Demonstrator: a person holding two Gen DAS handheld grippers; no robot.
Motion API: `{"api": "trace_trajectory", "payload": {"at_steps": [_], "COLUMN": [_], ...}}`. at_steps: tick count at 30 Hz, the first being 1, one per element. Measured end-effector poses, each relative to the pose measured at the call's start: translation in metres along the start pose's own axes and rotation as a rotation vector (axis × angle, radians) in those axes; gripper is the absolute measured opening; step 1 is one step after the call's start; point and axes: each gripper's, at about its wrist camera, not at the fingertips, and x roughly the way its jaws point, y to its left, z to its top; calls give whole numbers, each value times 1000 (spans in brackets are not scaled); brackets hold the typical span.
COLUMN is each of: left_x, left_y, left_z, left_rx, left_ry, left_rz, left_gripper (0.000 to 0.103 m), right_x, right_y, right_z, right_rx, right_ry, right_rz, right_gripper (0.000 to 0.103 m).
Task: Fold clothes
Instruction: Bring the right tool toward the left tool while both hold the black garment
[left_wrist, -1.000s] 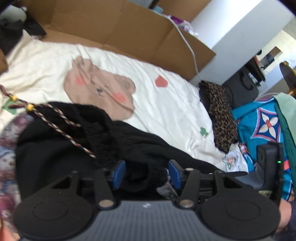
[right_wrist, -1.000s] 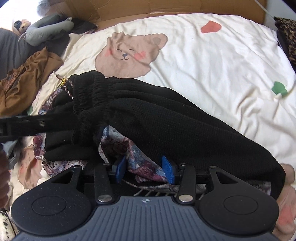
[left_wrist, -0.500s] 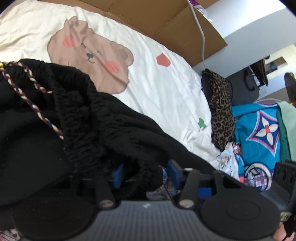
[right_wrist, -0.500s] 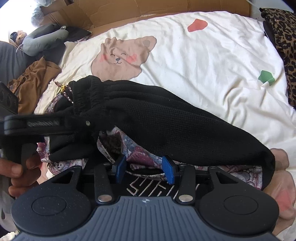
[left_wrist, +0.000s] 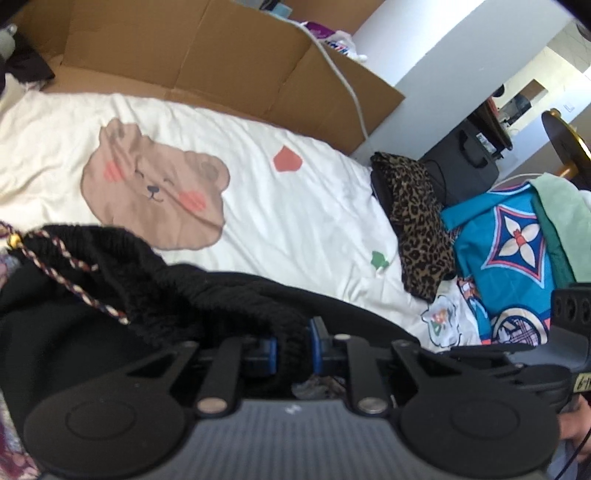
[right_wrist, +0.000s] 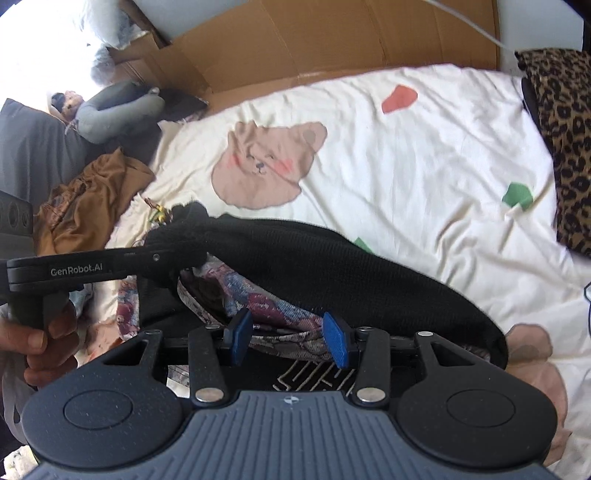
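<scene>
— Left gripper (left_wrist: 291, 345)?
— Closing, blue pads narrow, pinching a bunched fold of the black knit garment (left_wrist: 207, 295) between them. Pressing on the ribbed waistband part.
— And the right gripper (right_wrist: 288, 341)?
— Half apart. Patterned woven fabric (right_wrist: 266, 306) lying between the blue pads, under the black knit's edge. Cannot tell whether gripped or just resting there.
— Where the garment overall?
— Draped across the bed's near side, lifted at the waistband end by the left tool, sagging in a long dark band toward the right. Seen from the right wrist: left tool reaching in sideways, a hand (right_wrist: 40, 332) wrapped round its handle.
— Anything tangled up with it?
— Braided drawstring (left_wrist: 70, 269) with a yellow bead, trailing over the waistband. Patterned fabric showing beneath the black layer.
— Round about?
— Leopard-print cloth (left_wrist: 417, 221) at the bed's right edge. Just beside that, a bright blue printed textile (left_wrist: 509, 251) with a pale green one on top. On the other side, a rumpled brown garment (right_wrist: 88, 199) and a grey stuffed shape (right_wrist: 114, 110) past it.
— Surface?
— Cream bedsheet (left_wrist: 295, 206), creased, printed with a brown bear face, a red patch, a small green patch.
— Beyond?
— Flattened cardboard (left_wrist: 207, 55) propped along the far side, a white cable running over it. White wall to the right, dark bag on the floor, a doorway into a lit room.
</scene>
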Motion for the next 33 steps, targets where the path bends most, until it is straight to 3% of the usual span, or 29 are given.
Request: {"api": "trace_trajectory", "payload": {"at_steps": [11, 16, 19, 22, 25, 33], "left_x": [-18, -23, -24, -25, -27, -28], "left_y": [-11, -10, -8, -6, -3, 0], "left_z": [9, 9, 7, 6, 5, 3], "left_rx": [16, 23, 26, 30, 32, 20], "left_ry": [-41, -53, -53, -53, -50, -52], "left_rz": [-35, -71, -87, -96, -113, -165], "left_gripper": [18, 18, 18, 18, 18, 17], "right_x": [-30, -28, -26, -32, -29, -6], "right_y": [14, 21, 26, 25, 25, 57], "right_z": [6, 6, 8, 13, 20, 22], "right_rx": [-72, -134, -168, -152, -155, -390], "right_ry": [-81, -70, -64, -91, -95, -12], "right_rz": [32, 33, 39, 78, 61, 24], "right_gripper": [50, 49, 43, 43, 43, 43]}}
